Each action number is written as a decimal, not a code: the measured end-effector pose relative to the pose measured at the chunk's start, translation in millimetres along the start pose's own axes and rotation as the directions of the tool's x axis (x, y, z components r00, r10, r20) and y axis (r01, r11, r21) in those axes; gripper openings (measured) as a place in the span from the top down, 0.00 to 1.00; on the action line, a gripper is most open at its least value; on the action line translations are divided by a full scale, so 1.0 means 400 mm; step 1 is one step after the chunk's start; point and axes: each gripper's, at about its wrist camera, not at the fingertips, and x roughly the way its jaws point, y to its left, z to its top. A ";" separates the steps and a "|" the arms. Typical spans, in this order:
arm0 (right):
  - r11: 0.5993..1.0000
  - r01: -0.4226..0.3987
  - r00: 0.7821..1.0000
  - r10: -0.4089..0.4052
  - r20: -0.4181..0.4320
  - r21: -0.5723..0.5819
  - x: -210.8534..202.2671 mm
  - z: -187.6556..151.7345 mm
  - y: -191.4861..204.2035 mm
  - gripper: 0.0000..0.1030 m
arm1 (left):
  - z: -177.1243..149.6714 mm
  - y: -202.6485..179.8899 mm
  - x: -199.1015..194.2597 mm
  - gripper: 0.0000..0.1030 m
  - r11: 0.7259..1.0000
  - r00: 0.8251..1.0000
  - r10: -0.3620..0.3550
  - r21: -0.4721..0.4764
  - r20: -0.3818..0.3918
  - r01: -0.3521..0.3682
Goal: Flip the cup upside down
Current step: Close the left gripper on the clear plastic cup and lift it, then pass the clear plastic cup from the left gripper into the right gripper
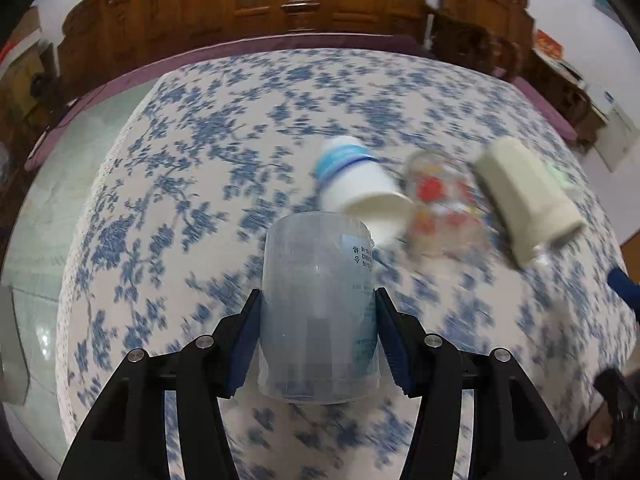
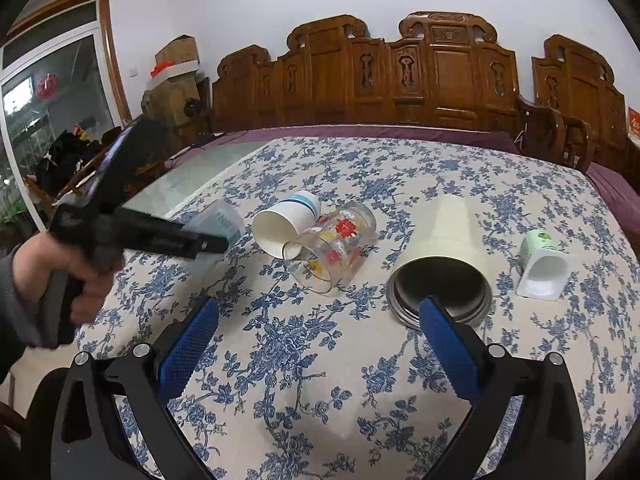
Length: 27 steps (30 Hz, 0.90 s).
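Blue-flowered white tablecloth (image 2: 320, 380)

Carved wooden bench (image 2: 420, 76), white wall (image 2: 224, 8).

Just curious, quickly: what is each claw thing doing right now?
Left gripper: shut on the clear plastic cup.
Right gripper: open, holding nothing.

Worktop (image 2: 400, 184) in blue-floral cloth bearing, mid-frame, toppled paper cup (image 2: 286, 220), printed glass (image 2: 334, 246), cream tumbler (image 2: 444, 248), small white pot (image 2: 542, 266).
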 end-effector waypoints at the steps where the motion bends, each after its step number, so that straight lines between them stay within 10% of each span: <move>1: 1.000 0.004 1.000 -0.004 0.004 0.001 -0.008 -0.001 -0.001 0.02 | -0.009 -0.015 -0.009 0.49 1.000 1.000 -0.008 0.008 0.004 0.008; 27: 0.965 0.231 0.973 -0.230 -0.025 0.124 -0.114 -0.086 -0.178 0.02 | -0.225 -0.346 -0.011 0.49 0.970 0.975 -0.221 0.100 -0.009 0.221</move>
